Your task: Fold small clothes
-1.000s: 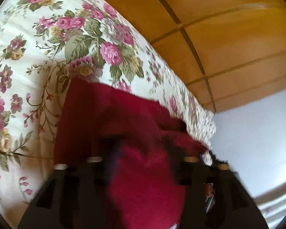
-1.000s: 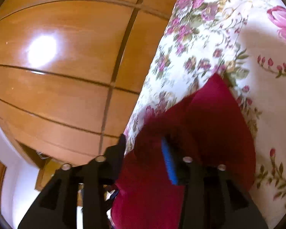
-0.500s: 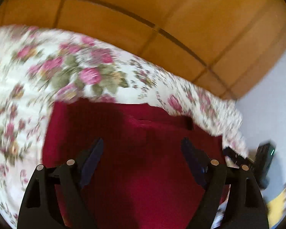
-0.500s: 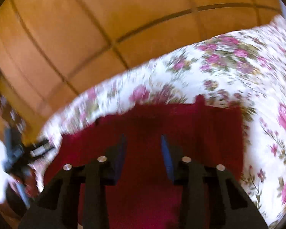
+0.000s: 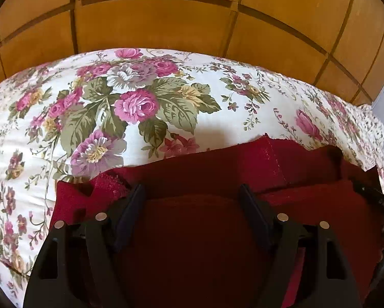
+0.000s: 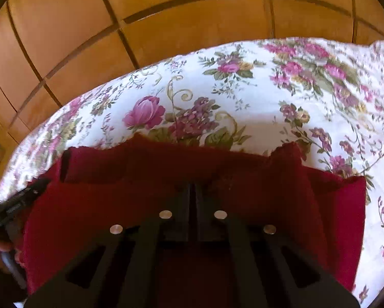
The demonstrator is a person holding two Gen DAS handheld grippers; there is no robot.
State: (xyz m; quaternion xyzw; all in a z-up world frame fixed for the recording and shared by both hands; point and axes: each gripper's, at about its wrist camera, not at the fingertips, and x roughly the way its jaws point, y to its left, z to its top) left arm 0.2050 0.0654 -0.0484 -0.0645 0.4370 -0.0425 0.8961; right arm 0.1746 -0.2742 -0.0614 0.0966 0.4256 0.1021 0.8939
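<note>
1. Left tongs point(image 5: 192, 192) spread wide, fingers point(image 5: 130, 205) hovering over the red garment point(image 5: 217, 169), nothing between them.
2. Right tongs point(image 6: 192, 192) pressed narrow, blades nearly together with tips dipping into a bunched fold of the same red garment point(image 6: 243, 174); whether cloth is actually pinched, cannot tell.
3. Red garment spread flat on the bed, near edge under both tongs, far edge doubled over into a thicker band running left to right.
4. In the left wrist view, a raised seam on the far band, a small ruffled corner poking up at the near left.
5. In the right wrist view, a peaked corner at the far right of the cloth, a dark slit at the far left.
6. Floral bedspread point(image 5: 140, 97) beneath it all, white with pink roses and green leaves, stretching far and to both sides.
7. Wooden panelled wall point(image 6: 166, 25) beyond the far edge of the bed.
8. Other gripper's black body point(image 6: 15, 205) peeking in at the left edge of the right wrist view.
</note>
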